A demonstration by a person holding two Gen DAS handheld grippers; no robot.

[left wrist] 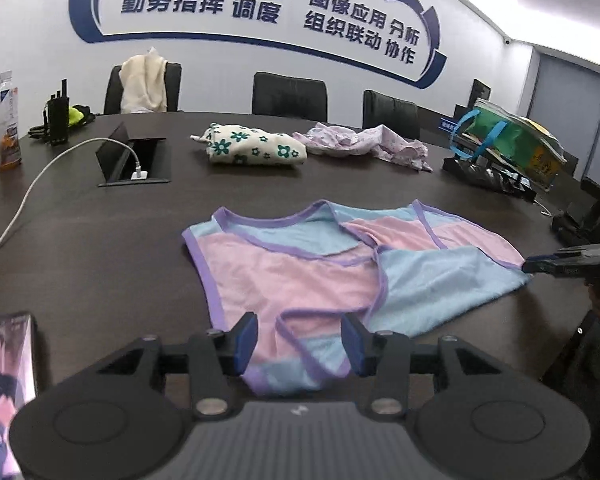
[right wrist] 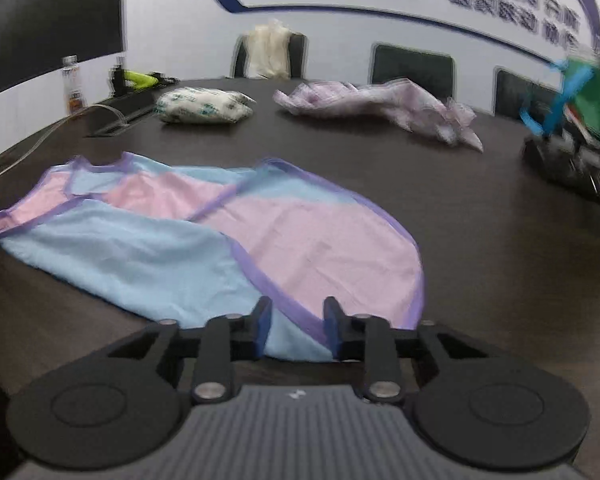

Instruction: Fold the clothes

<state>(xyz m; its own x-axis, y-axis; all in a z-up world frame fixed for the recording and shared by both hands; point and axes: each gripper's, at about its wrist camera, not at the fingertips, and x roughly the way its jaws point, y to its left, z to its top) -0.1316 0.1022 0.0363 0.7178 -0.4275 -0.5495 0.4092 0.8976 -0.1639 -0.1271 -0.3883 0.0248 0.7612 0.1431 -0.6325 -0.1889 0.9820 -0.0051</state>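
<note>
Two grippers frame the pink-and-blue garment (left wrist: 340, 264), which lies spread on the dark table (left wrist: 100, 272) across the middle of both views. You look to be at the grasping step, before the first fold. Your left gripper (left wrist: 300, 346) sits low at the bottom centre, jaws wide, straddling the purple-trimmed strap loop but not pinching it. Your right gripper (right wrist: 296, 326), also wide, straddles the hem at the opposite end, at the bottom centre of its blurred view. Next you likely need to close both on single fabric edges, then lift evenly together.
</note>
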